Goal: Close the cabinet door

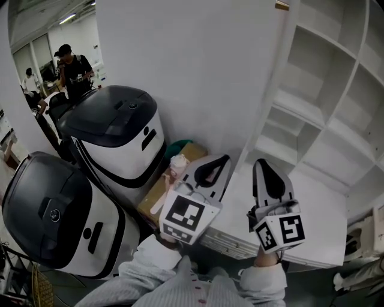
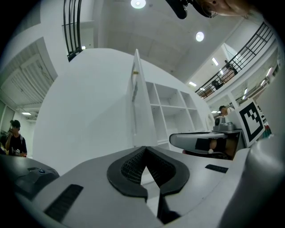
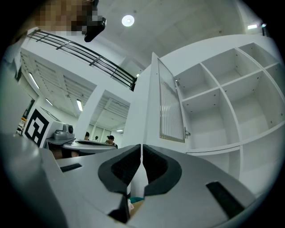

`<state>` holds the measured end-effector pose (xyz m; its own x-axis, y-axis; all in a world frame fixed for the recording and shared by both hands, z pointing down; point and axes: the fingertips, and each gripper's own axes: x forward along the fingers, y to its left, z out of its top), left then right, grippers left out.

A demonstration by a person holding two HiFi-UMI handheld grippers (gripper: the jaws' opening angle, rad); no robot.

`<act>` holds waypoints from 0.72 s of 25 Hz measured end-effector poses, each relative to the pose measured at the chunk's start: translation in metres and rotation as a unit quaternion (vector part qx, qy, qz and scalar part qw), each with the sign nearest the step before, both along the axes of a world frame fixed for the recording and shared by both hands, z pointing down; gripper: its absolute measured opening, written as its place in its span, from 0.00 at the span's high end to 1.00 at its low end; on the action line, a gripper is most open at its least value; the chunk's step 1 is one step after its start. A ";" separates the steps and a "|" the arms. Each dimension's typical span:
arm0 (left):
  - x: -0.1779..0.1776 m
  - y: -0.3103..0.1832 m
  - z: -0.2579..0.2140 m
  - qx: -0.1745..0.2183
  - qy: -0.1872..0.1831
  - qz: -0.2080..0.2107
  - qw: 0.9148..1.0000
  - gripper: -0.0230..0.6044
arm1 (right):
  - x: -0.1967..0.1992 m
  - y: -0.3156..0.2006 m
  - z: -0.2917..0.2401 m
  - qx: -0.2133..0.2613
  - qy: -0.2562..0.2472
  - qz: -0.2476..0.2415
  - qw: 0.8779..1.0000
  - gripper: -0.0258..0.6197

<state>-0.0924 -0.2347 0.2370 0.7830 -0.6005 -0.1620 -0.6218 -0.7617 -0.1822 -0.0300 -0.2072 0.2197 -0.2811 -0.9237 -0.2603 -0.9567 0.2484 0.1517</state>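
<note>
Both 2-jaw tools fill the head view's foreground, left gripper beside right gripper, pointing toward the tall white flat cabinet door, which stands open beside white open shelving. Left gripper view: jaws together, empty, door edge-on ahead. Right gripper view: jaws together, empty, facing the door's ribbed inner face.

Light: bright, even, from round ceiling lamps.
Glare: lamps burnt out white.
Shadows: soft, faint.
Edges: strong fisheye bend, black corners in both gripper views.
</note>
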 end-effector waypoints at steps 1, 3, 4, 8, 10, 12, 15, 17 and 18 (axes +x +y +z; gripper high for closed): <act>0.001 -0.002 0.000 0.001 0.000 0.002 1.000 0.95 | 0.000 -0.001 0.000 0.001 0.000 -0.001 1.000 0.93; 0.002 -0.004 -0.001 0.001 0.000 0.005 1.000 0.95 | -0.001 -0.003 0.000 0.002 0.000 -0.001 1.000 0.93; 0.003 -0.005 -0.001 0.001 0.001 0.006 1.000 0.95 | 0.000 -0.004 -0.001 0.003 0.001 0.001 1.000 0.93; 0.004 -0.008 0.002 -0.001 0.002 0.008 1.000 0.95 | 0.001 -0.009 -0.003 0.004 0.002 0.006 1.000 0.93; 0.003 -0.009 0.005 -0.004 0.004 0.007 1.000 0.95 | 0.000 -0.011 -0.004 0.005 0.002 0.004 1.000 0.93; 0.000 -0.010 0.009 -0.006 0.002 0.004 1.000 0.95 | 0.000 -0.012 -0.006 0.008 -0.001 0.006 1.000 0.93; -0.009 -0.015 0.017 -0.009 -0.004 -0.009 1.000 0.95 | 0.003 -0.015 -0.006 0.007 -0.005 0.015 1.000 0.93; -0.018 -0.019 0.019 -0.013 -0.002 -0.020 1.000 0.95 | 0.004 -0.019 -0.004 0.003 -0.008 0.014 1.000 0.93; -0.022 -0.020 0.021 -0.015 -0.001 -0.025 1.000 0.95 | 0.003 -0.021 -0.003 0.001 -0.009 0.013 1.000 0.90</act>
